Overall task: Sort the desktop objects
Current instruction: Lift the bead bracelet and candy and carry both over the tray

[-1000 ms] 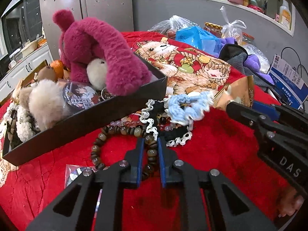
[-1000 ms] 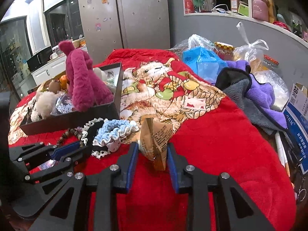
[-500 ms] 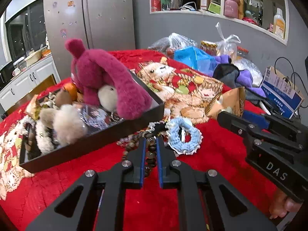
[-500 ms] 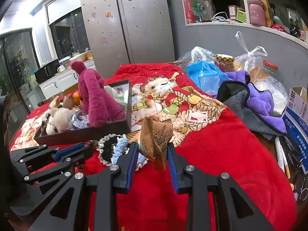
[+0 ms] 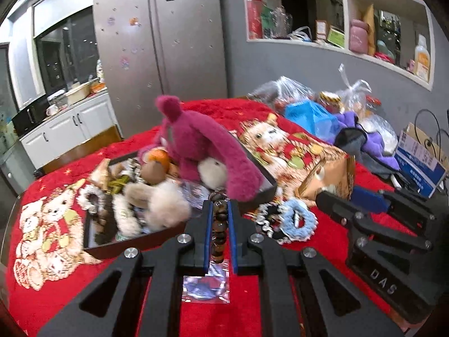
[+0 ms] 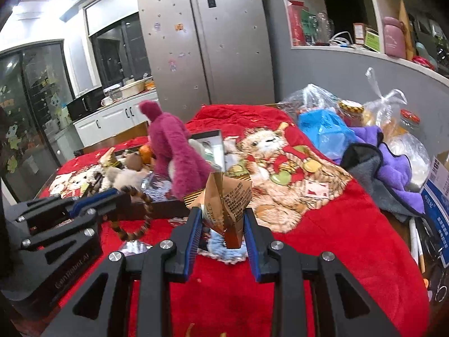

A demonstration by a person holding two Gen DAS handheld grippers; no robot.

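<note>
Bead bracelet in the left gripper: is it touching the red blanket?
Apart. The right wrist view shows the bead bracelet hanging as a loop from the left gripper, with a clear gap above the red blanket.

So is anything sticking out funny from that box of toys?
Yes. The big pink plush toy is too long for the dark box: one fuzzy limb droops over the box's near rim instead of lying inside. The smaller cream plush sits inside. Nothing looks spilled or broken.
</note>
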